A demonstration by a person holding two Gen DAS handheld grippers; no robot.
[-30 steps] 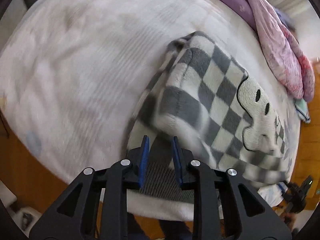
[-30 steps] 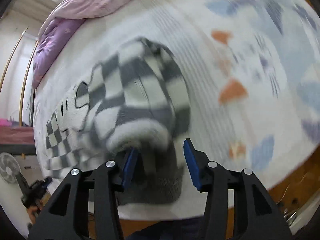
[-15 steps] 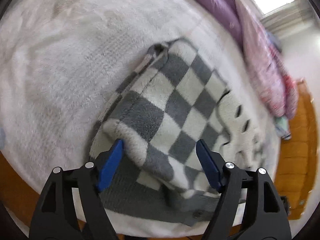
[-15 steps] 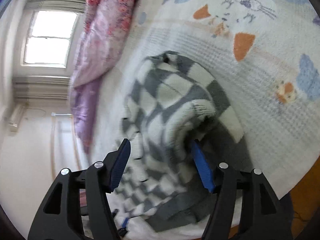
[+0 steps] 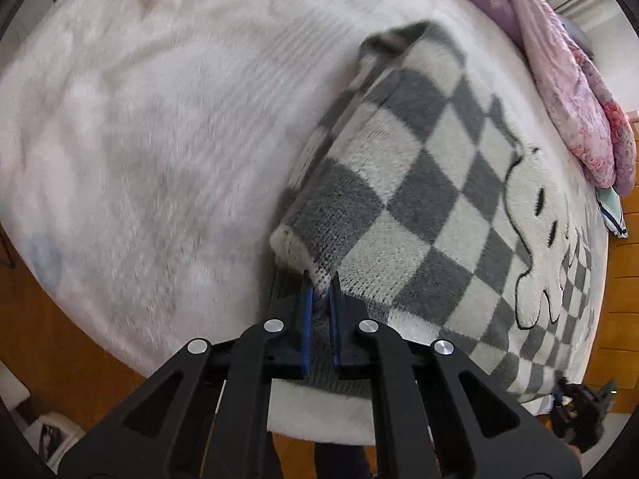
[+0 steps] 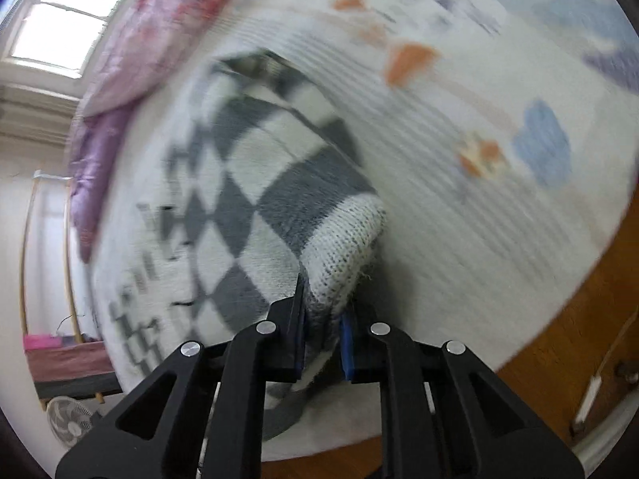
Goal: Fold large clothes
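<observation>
Left wrist view: white bedspread [image 5: 159, 127] smeared by motion blur, faint print unreadable. Pinched edge of the checkered sweater [image 5: 419, 207] hidden between the 2 blue pads of the left gripper [image 5: 319, 283]. Dark device [image 5: 579, 407] at lower right cut off by the frame edge, unidentifiable.

Right wrist view: printed blanket [image 6: 479, 119] and pink quilt [image 6: 159, 32] blurred. Sweater fold concealed inside the closing right gripper [image 6: 321, 311]. Fan [image 6: 70, 419] cropped at lower left.

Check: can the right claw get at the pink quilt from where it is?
Probably not. The right claw is closing on the checkered sweater near the bed's edge, and the pink quilt lies far across the bed beyond it.
</observation>
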